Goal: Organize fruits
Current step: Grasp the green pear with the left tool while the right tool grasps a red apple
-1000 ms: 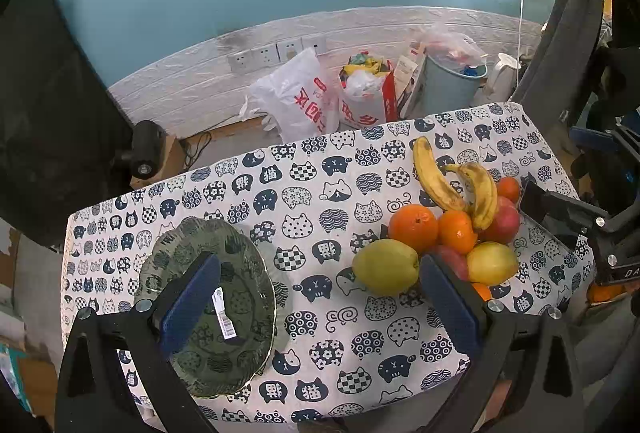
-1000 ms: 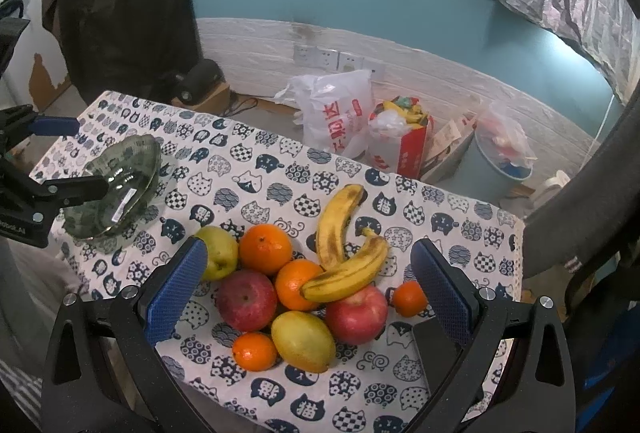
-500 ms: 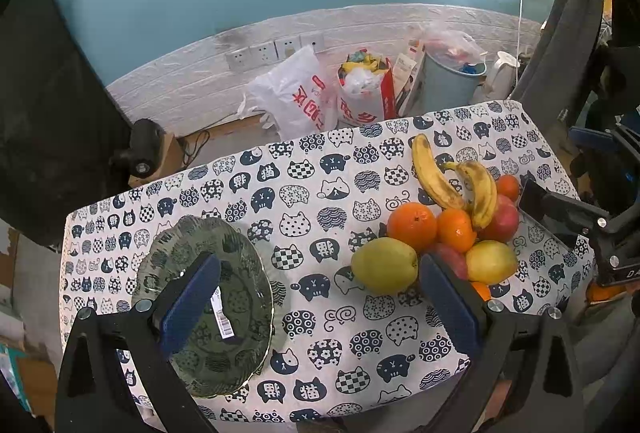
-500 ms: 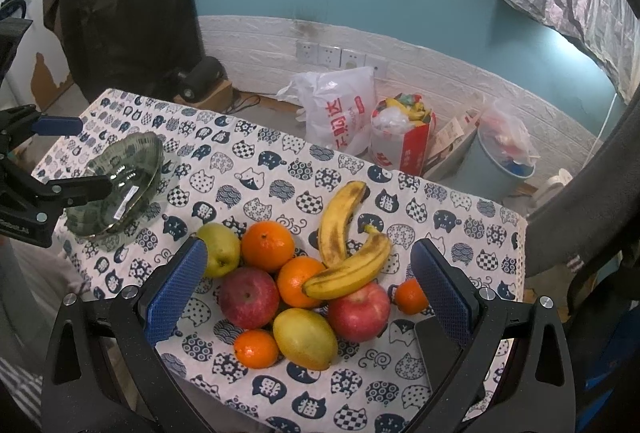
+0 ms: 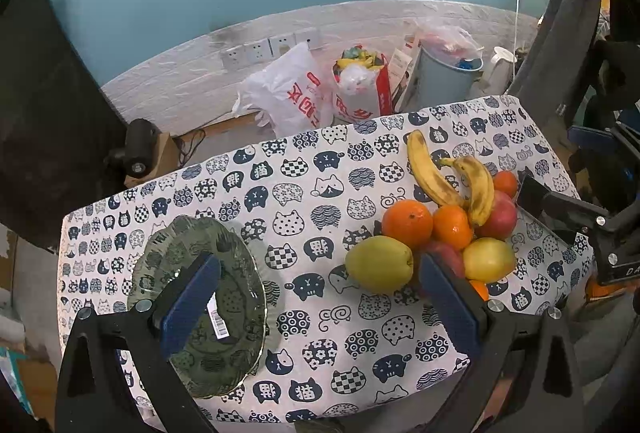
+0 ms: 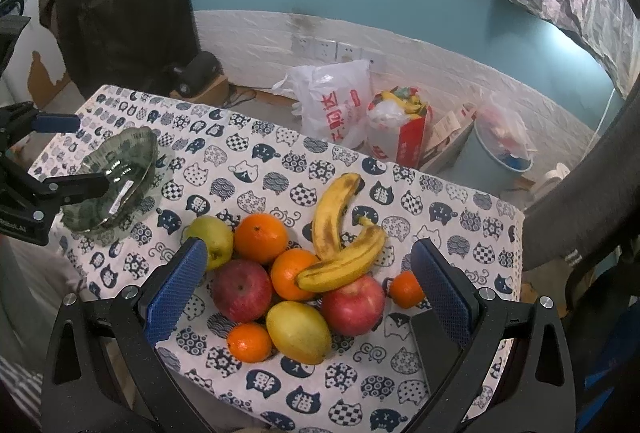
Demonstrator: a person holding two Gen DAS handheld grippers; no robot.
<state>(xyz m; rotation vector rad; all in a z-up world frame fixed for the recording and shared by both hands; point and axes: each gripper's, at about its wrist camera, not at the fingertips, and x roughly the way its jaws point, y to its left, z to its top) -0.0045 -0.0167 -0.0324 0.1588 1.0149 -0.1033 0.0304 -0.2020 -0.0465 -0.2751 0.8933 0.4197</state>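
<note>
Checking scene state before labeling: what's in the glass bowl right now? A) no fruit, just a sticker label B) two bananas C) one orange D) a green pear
A: the glass bowl holds no fruit, only a white barcode sticker; all the fruit sits in a pile on the cat-print tablecloth.

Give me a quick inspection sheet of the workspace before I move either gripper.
Surface: table under cat-print cloth.
Job's things: glass bowl, holding no fruit; fruit pile of apples, oranges, pears, with two bananas on top.
Clutter: nothing seen on the table.
Grippers: left gripper open, right gripper open, both holding nothing.
Cables: black cord on the floor.
Surroundings: white plastic bag, bin, wall sockets.
</note>
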